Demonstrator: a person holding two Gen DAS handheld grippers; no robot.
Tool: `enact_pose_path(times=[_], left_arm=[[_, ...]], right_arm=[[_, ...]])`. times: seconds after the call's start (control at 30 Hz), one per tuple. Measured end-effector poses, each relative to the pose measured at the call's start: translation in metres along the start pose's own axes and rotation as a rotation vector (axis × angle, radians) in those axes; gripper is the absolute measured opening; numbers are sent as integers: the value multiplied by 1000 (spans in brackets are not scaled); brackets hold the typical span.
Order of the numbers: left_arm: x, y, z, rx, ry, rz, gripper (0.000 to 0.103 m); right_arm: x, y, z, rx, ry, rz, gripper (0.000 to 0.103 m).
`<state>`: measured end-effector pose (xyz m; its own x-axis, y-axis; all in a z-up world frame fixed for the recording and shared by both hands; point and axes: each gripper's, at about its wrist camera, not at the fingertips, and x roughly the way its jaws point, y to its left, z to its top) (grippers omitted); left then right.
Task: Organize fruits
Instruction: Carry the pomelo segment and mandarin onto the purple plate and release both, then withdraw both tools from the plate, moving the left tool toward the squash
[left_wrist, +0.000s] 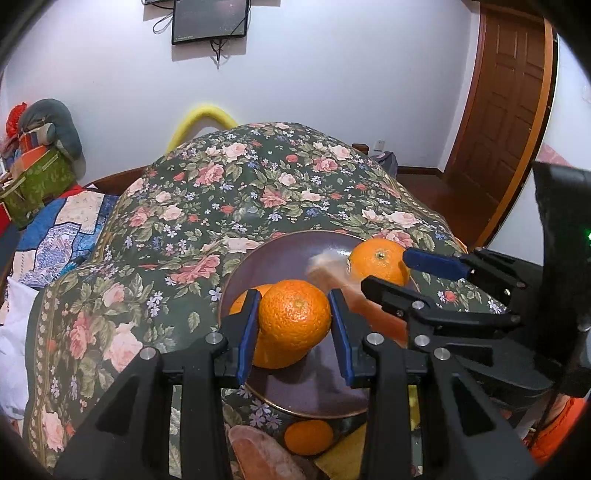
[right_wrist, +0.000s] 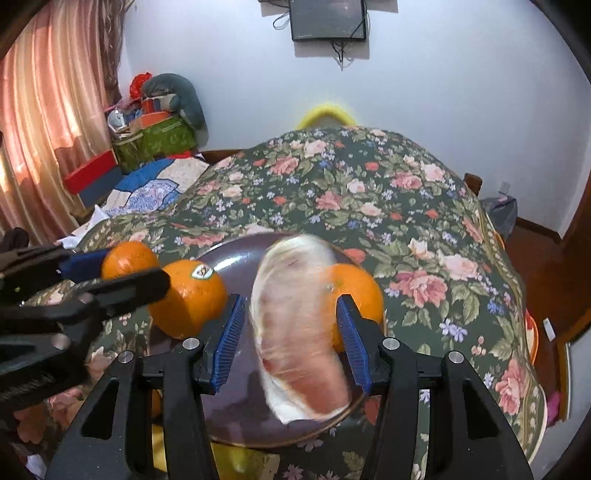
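Observation:
A dark purple plate (left_wrist: 288, 254) lies on a floral cloth (left_wrist: 229, 192). My left gripper (left_wrist: 293, 325) has its blue pads either side of an orange (left_wrist: 295, 317) over the plate, apparently touching only the left pad. Another orange (left_wrist: 243, 299) sits behind it and a third (left_wrist: 378, 260) at the plate's far right. My right gripper (right_wrist: 291, 328) is open; a blurred pinkish-white object (right_wrist: 295, 325), perhaps a wrapped fruit, is between its jaws, in motion over the plate (right_wrist: 229, 258). Oranges (right_wrist: 192, 295) (right_wrist: 358, 288) lie either side.
One more orange (left_wrist: 308, 437) lies on the cloth below the plate rim, beside a pinkish item (left_wrist: 258, 454) and something yellow (right_wrist: 240, 461). Boxes and cushions (left_wrist: 37, 162) pile up at left. A wooden door (left_wrist: 502, 110) stands at right.

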<state>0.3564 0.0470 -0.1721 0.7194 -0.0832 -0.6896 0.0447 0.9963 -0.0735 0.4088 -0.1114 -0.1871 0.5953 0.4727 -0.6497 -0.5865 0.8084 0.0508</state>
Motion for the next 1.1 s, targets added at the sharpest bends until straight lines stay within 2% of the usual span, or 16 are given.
enact_pose_path(times=[0.37,0.63,0.77,0.93,1.03,1.07,1.1], left_arm=[[8,-12,-5,29,40,-12,36],[15,-33,-4,86,66,-32,36],[24,-47,0,129,86,-43,36],[38,-55,3,133,134,-73,36],[40,-52,5,109,150,-94,47],[39,-51,6,100,144,-94,58],[37,-49,6,89,133,-86,64]], right_arm=[[-17,-18,-10,49,-6,2,49],[-31,-36,-24,93,-7,-16,51],[-30,-48,-29,103,7,-54,52],[-34,-61,-34,142,6,-48,52],[-36,-62,-37,143,4,-41,52],[-37,-62,-37,141,2,-40,52],[-37,-62,-38,140,0,-40,52]])
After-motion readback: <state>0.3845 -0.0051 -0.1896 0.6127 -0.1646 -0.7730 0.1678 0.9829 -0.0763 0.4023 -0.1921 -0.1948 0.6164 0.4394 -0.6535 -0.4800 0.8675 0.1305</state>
